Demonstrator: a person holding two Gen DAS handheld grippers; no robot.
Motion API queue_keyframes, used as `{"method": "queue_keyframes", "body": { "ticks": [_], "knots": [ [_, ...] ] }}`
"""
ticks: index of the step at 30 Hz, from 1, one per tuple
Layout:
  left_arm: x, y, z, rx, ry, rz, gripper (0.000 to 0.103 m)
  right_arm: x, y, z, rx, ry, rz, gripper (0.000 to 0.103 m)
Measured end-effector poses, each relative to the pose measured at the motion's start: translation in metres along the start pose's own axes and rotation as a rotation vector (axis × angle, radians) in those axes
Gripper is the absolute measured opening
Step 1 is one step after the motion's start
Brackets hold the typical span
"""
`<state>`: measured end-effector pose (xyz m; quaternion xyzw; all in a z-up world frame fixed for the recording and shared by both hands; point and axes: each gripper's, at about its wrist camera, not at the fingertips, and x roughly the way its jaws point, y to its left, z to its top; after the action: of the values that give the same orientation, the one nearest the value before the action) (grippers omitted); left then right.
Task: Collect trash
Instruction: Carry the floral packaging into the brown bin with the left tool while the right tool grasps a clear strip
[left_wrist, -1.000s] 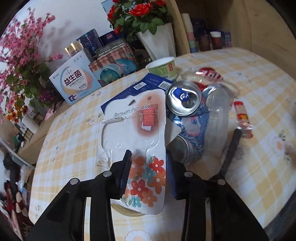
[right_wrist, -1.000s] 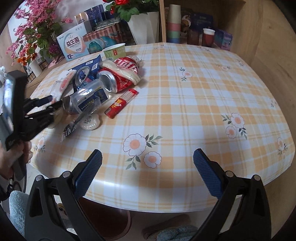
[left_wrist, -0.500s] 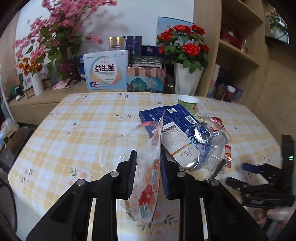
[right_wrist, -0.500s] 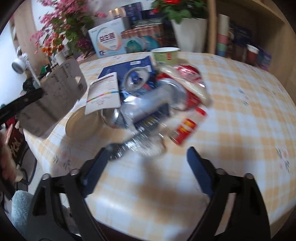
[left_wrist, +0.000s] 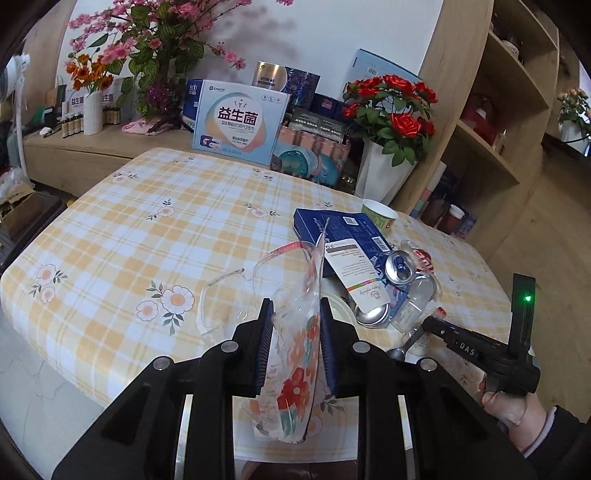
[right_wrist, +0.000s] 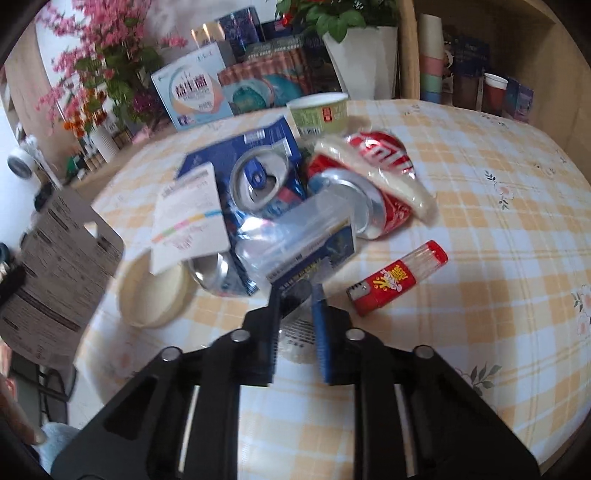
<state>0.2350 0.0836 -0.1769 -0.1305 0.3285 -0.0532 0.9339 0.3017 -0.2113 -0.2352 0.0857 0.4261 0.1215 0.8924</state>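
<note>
The left gripper (left_wrist: 295, 345) pinches a stiff blister pack (left_wrist: 299, 354), clear moulded plastic on floral-printed card, held on edge above the near rim of the checked vinyl tablecloth (left_wrist: 147, 236). The right gripper (right_wrist: 295, 325) has its ribbed jaws drawn narrow around the dark handle of a metal spoon (right_wrist: 293, 295) lying beside a crinkled clear plastic bottle (right_wrist: 295, 232). Behind lie a dented blue can (right_wrist: 258, 181), a crushed red can (right_wrist: 376, 177), a flat navy carton (right_wrist: 236, 147) and a green paper cup (right_wrist: 319, 112). A red cylindrical lighter (right_wrist: 397, 277) lies just right.
</note>
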Motion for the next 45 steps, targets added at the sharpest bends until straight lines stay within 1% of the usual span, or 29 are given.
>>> {"method": "queue_keyframes", "body": {
  "ticks": [8, 15, 22, 27, 33, 36, 39, 42, 45],
  "knots": [
    [-0.027, -0.016, -0.007, 0.005, -0.003, -0.044, 0.024, -0.054, 0.010, -0.007, 0.007, -0.086, 0.079, 0.007],
    [-0.056, -0.035, -0.024, 0.028, 0.008, -0.074, 0.024, -0.104, 0.018, -0.029, -0.017, -0.138, 0.128, 0.007],
    [-0.083, -0.050, -0.050, 0.037, 0.028, -0.100, 0.024, -0.143, 0.021, -0.056, -0.019, -0.151, 0.174, 0.007],
    [-0.095, -0.054, -0.078, 0.024, 0.076, -0.119, 0.024, -0.163, 0.025, -0.074, -0.037, -0.153, 0.182, 0.007],
    [-0.097, -0.052, -0.112, -0.008, 0.147, -0.130, 0.025, -0.180, 0.028, -0.097, -0.040, -0.153, 0.188, 0.007],
    [-0.101, -0.056, -0.128, -0.005, 0.171, -0.127, 0.025, -0.188, 0.028, -0.106, -0.041, -0.152, 0.190, 0.007],
    [-0.099, -0.063, -0.145, -0.012, 0.214, -0.139, 0.026, -0.195, 0.027, -0.115, -0.050, -0.155, 0.189, 0.007],
    [-0.092, -0.069, -0.158, -0.005, 0.259, -0.135, 0.027, -0.201, 0.023, -0.123, -0.061, -0.155, 0.176, 0.007],
    [-0.082, -0.072, -0.166, -0.013, 0.300, -0.139, 0.027, -0.201, 0.014, -0.126, -0.049, -0.147, 0.168, 0.007]
  ]
}}
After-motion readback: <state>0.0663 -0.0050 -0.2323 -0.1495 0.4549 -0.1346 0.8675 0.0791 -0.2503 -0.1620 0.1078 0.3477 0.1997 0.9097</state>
